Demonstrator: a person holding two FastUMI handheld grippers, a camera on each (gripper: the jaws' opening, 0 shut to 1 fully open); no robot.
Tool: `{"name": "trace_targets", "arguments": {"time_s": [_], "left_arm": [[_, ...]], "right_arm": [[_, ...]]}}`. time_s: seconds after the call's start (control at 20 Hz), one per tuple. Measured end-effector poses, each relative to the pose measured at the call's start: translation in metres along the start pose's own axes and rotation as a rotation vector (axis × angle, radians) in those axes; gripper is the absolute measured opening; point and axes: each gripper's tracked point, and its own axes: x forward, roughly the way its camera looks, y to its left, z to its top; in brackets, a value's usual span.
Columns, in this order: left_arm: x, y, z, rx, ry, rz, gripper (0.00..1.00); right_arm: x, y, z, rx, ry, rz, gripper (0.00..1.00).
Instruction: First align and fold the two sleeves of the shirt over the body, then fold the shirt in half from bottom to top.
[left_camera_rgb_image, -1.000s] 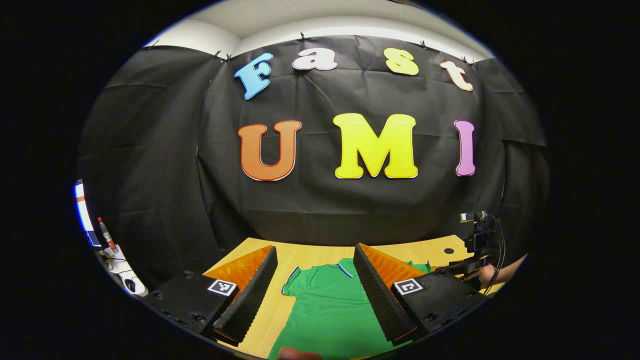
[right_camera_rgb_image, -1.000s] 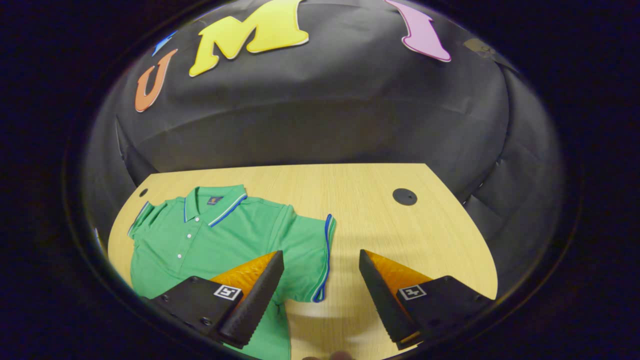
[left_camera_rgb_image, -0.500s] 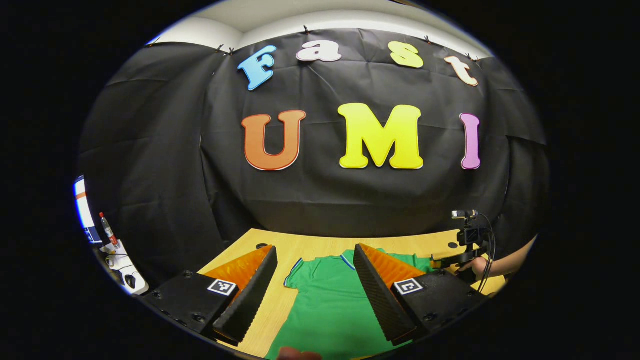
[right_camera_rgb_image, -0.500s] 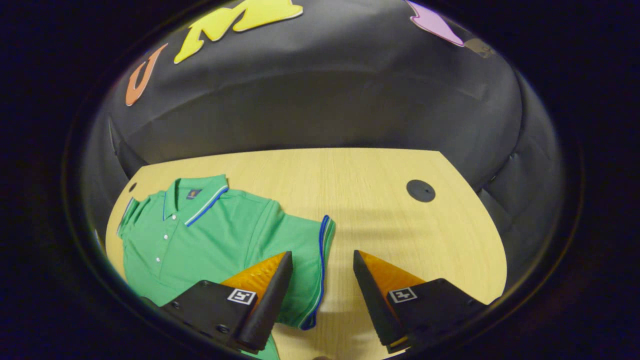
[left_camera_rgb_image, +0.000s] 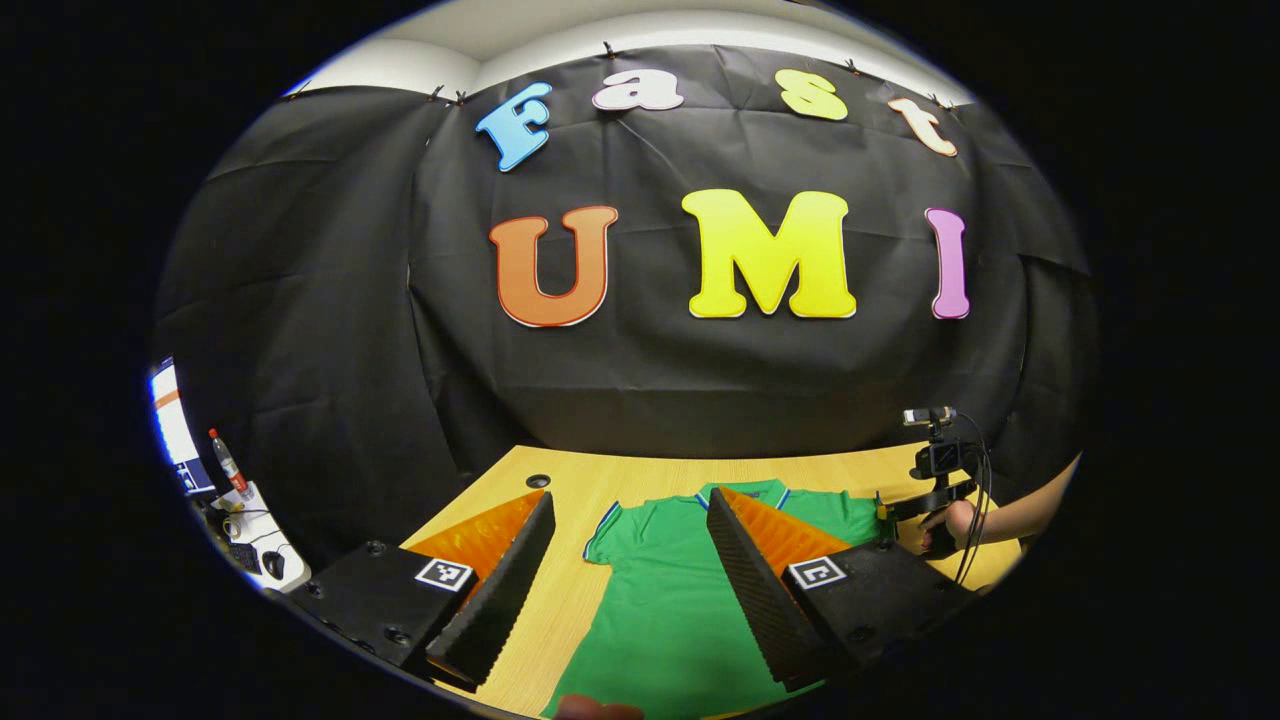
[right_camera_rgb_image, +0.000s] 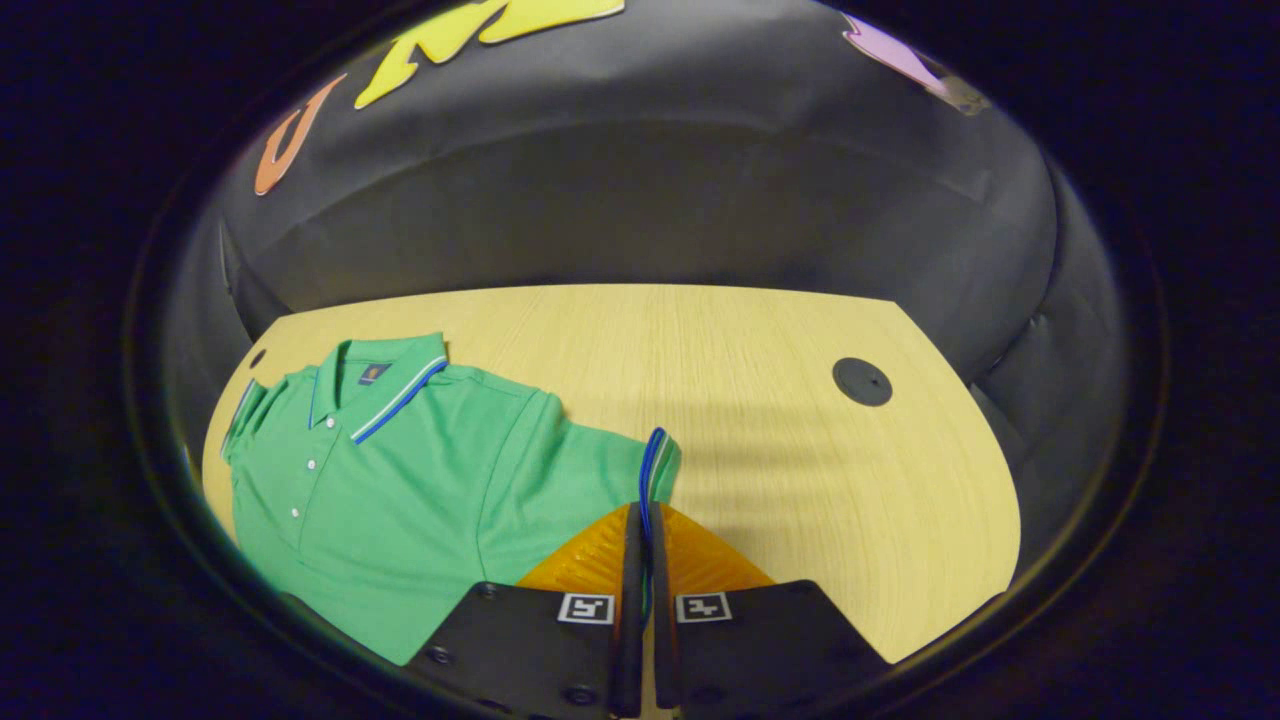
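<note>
Now right gripper (right_camera_rgb_image: 641, 520) jaws pinch shirt (right_camera_rgb_image: 400, 480) sleeve cuff (right_camera_rgb_image: 652, 470)

A pale wooden table (right_camera_rgb_image: 760, 400) with a round black cable grommet (right_camera_rgb_image: 862, 381) stands against the black cloth wall (left_camera_rgb_image: 650, 380). Above the cloth runs a white wall strip (left_camera_rgb_image: 430, 60). Left of the table, a white side desk (left_camera_rgb_image: 250, 545) holds a bottle (left_camera_rgb_image: 227, 462).

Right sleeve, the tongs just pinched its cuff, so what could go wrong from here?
1. The right tongs grip only the blue-trimmed cuff edge of the sleeve; it might slip free when lifted.
2. The left tongs hang open above the shirt, so pulling could drag its body across the table.
</note>
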Motion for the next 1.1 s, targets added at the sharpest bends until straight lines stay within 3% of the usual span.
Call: {"name": "trace_targets", "arguments": {"time_s": [0.2,0.45,0.5,0.65,0.8,0.85,1.1], "left_arm": [[0.002,0.001,0.000,0.003,-0.006,-0.003,0.98],[0.000,-0.001,-0.002,-0.027,-0.001,0.005,0.98],[-0.001,0.000,-0.002,-0.033,0.001,0.008,0.98],[-0.002,0.001,-0.002,-0.055,-0.002,0.026,0.98],[-0.002,0.007,-0.001,-0.064,-0.015,0.055,0.98],[-0.001,0.010,0.000,-0.066,-0.022,0.067,0.98],[-0.005,0.020,0.001,-0.090,-0.031,0.126,0.98]], "right_arm": [[-0.008,0.000,0.007,0.053,-0.019,-0.012,0.08],[-0.038,0.012,0.033,0.023,-0.079,-0.009,0.08],[-0.044,0.020,0.038,0.011,-0.089,-0.003,0.11],[-0.057,0.050,0.047,-0.042,-0.091,0.020,0.04],[-0.066,0.087,0.056,-0.064,-0.107,0.045,0.07],[-0.068,0.101,0.059,-0.069,-0.111,0.056,0.04],[-0.066,0.153,0.056,-0.094,-0.093,0.090,0.08]]}}
